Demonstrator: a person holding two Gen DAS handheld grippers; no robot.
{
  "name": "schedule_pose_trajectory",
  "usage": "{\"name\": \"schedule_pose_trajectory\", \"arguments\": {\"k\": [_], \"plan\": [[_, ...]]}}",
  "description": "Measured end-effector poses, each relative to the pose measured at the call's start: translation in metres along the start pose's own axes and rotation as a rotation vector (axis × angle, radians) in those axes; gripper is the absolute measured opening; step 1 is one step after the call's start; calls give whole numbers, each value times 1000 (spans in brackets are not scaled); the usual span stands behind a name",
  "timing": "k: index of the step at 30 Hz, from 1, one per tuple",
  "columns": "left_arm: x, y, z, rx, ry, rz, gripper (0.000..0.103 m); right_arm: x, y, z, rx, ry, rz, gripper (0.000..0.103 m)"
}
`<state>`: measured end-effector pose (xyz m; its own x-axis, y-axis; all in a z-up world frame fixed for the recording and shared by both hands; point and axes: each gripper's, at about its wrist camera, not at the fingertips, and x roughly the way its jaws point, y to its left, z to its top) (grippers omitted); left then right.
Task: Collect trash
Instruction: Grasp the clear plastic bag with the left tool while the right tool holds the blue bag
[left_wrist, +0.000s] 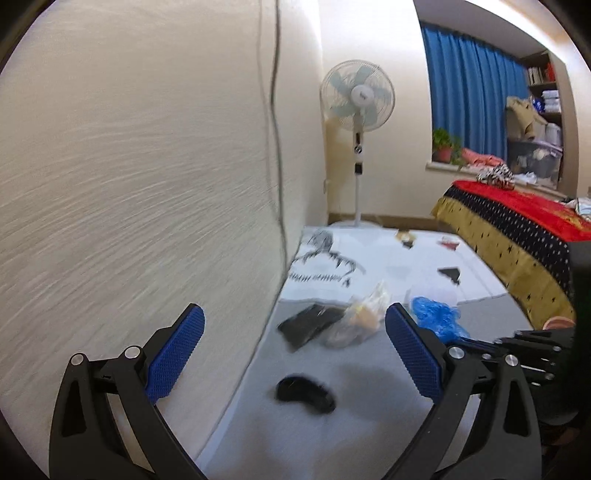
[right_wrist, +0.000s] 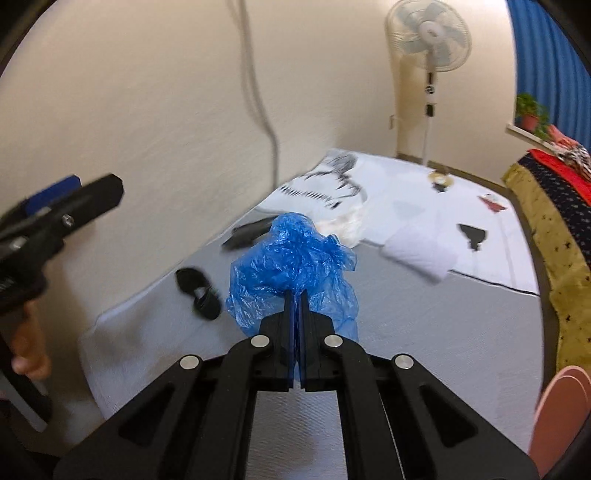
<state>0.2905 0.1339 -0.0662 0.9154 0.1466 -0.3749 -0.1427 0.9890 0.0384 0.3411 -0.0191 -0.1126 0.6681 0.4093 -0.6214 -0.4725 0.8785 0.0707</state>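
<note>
My right gripper (right_wrist: 297, 293) is shut on a crumpled blue plastic bag (right_wrist: 291, 258), lifted above the grey floor mat (right_wrist: 424, 325). The same bag (left_wrist: 437, 319) shows by the right finger in the left wrist view. My left gripper (left_wrist: 294, 310) is open and holds nothing, close to the wall. On the mat ahead lie a curved black item (left_wrist: 304, 393), a flat black piece (left_wrist: 308, 323) and a clear plastic bag (left_wrist: 356, 319) with yellowish contents. A white wad of paper (right_wrist: 421, 251) lies further right. Small scraps, one black (right_wrist: 472, 234) and one red (right_wrist: 491, 203), lie on the white mat.
A cream wall (left_wrist: 129, 166) with a hanging cable runs along the left. A standing fan (left_wrist: 356, 99) is in the far corner. A bed with a red and yellow starred cover (left_wrist: 509, 236) borders the right. A white printed mat (right_wrist: 388, 184) covers the far floor.
</note>
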Motion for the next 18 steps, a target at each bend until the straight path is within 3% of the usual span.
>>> {"name": "schedule_pose_trajectory", "arguments": {"k": [3, 6, 8, 10, 13, 18], "plan": [[24, -18, 6, -8, -26, -45, 95, -7, -22, 5, 41, -6, -40, 2], [61, -40, 5, -7, -5, -91, 94, -13, -41, 6, 86, -9, -64, 2], [78, -50, 1, -5, 10, -118, 81, -15, -50, 4, 96, -10, -77, 2], [99, -61, -6, 10, 59, -176, 61, -18, -59, 2, 106, -7, -93, 2], [120, -64, -18, -26, 120, -229, 59, -19, -69, 0, 120, 0, -106, 2], [140, -54, -30, -66, 174, -205, 59, -16, -79, 2, 144, 1, -111, 2]]}}
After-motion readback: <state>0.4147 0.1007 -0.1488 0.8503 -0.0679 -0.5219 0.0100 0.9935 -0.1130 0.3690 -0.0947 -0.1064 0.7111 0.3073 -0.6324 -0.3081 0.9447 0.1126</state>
